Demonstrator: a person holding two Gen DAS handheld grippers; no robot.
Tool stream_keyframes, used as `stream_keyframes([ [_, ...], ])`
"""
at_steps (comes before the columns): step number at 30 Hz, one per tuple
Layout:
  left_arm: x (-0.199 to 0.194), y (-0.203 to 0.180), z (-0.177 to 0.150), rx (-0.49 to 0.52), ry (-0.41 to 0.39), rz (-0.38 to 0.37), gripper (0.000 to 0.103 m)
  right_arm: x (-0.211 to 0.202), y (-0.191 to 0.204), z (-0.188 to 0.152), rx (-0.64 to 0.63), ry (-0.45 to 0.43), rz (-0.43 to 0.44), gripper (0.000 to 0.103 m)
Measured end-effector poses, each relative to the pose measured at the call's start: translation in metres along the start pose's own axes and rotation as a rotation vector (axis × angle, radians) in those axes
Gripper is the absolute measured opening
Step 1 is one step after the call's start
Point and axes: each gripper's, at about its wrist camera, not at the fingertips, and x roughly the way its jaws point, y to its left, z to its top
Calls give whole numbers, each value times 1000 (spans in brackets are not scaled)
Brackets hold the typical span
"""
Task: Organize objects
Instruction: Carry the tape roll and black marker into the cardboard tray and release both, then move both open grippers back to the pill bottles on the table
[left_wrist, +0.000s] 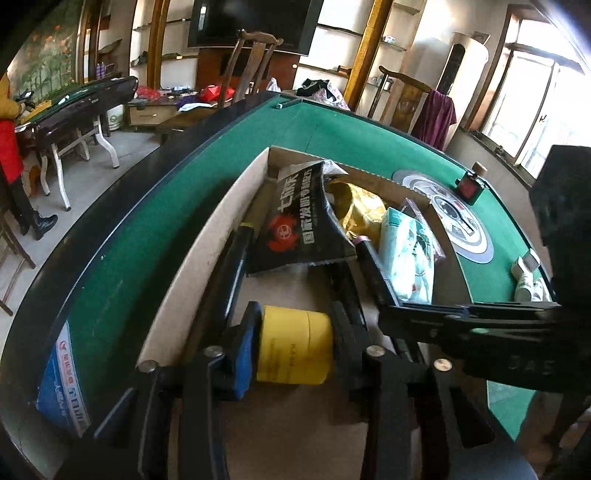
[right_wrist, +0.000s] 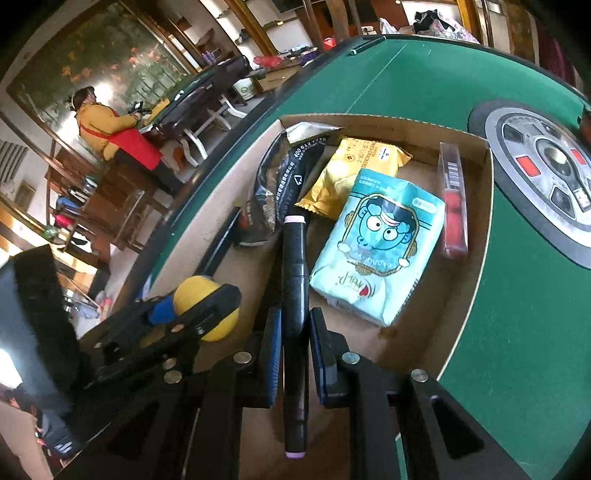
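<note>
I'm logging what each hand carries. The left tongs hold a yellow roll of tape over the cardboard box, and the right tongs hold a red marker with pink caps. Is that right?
Not quite: the marker in the right tongs is black with pink caps, not red, as the right wrist view shows. The rest stands: the left tongs hold the yellow roll of tape over the cardboard box.

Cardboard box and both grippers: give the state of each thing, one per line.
Open-topped cardboard box: on green table, partly filled.
Yellow tape roll: between the left gripper fingers, over the box.
Black marker with pink ends: clamped in the right gripper.
Teal cartoon tissue pack: lying flat in box.
Yellow cracker packet: lying in box.
Black snack bag: crumpled against the box's left wall.
</note>
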Motion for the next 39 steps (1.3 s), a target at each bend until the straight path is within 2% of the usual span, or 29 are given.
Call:
stream_keyframes([
  [2,-2,1,1,-11,-7,-11,57,0,1,-1,-5,-10,-16,18],
  [6,-15,3,4,-45,-35,-41,73,-8,1,-2,-16,-33,-28,18],
  [9,-27,3,7,-65,-61,-50,75,-21,2,-5,-31,-61,-29,30],
  [11,-38,3,7,-76,-82,-49,78,-31,6,-8,-46,-98,-32,45],
  [13,-45,2,7,-87,-95,-48,80,-45,8,-11,-64,-142,-37,55],
  [17,-55,-2,6,-108,-102,-55,81,-75,10,-20,-93,-224,-68,67],
  [21,-61,-18,5,-85,-103,-51,81,-108,-2,-31,-95,-303,-100,75],
  [25,-66,-40,5,-46,-107,-54,82,-138,-28,-43,-53,-360,-115,81],
  [31,-72,-76,4,23,-106,-57,83,-180,-79,-52,45,-431,-137,84],
  [39,-68,-124,-4,88,-66,-131,83,-246,-173,-75,231,-557,-225,86],
])
